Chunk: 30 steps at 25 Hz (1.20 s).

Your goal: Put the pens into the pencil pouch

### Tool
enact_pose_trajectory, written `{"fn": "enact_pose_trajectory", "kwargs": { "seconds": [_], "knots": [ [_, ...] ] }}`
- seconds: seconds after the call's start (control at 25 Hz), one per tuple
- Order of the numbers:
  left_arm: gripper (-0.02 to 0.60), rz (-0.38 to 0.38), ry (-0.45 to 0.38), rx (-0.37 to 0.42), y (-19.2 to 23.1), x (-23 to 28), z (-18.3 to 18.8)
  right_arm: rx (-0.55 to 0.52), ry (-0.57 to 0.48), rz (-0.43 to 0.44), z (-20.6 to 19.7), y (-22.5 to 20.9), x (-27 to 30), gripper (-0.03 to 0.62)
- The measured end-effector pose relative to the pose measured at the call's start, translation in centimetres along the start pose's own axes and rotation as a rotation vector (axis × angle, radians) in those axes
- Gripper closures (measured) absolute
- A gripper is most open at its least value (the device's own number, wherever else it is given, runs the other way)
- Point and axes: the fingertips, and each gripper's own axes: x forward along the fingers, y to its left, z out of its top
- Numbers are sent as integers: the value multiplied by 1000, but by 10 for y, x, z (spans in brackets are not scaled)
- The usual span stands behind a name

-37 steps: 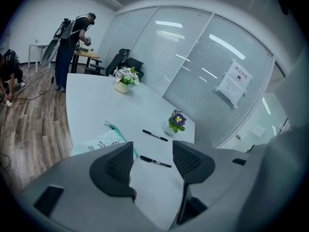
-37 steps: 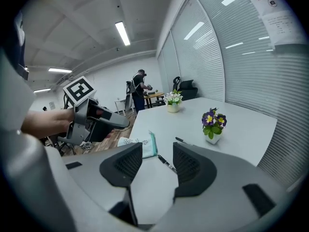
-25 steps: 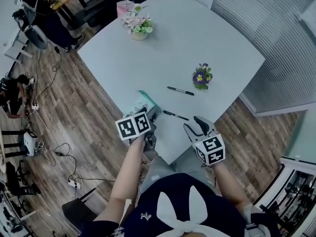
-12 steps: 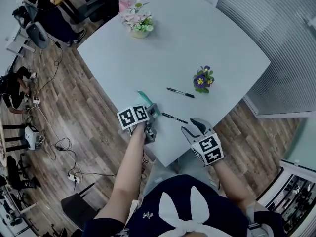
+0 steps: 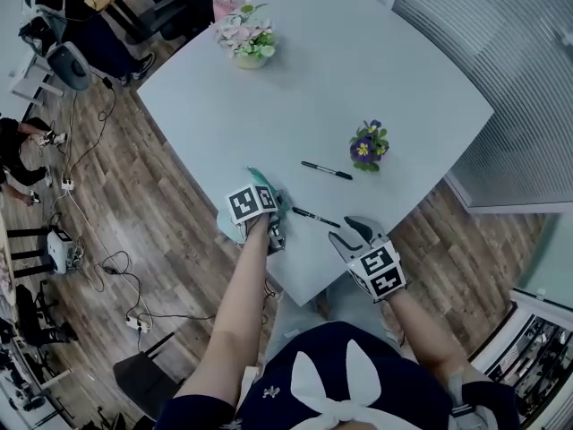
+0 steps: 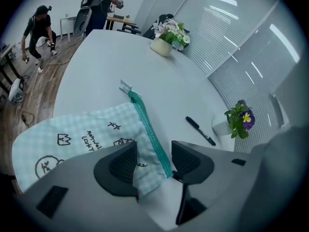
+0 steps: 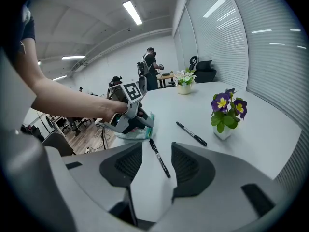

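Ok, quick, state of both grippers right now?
Left gripper: open, pouch corner between the tongs, not clamped.
Right gripper: open, holding nothing; a pen lies just ahead.
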Motion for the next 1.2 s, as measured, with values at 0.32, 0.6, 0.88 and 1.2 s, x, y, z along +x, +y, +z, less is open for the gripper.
{"fn": "enact_pose_trajectory", "kwargs": {
  "seconds": [0.32,0.6,0.88,1.2],
  "knots": [
    [472,24,10,39,5,2,-6,22,19,7,-12,4,5,404],
    [551,-14,0,33,3,-10,-3,26,21,9,-13,5,8,402],
    [552,-26,-6,54,3,-23,-3,21,28,13,-10,3,12,404],
    [552,-89,-30,75,-7,-48,-4,17,28,17,-8,5,16,404]
  ]
}}
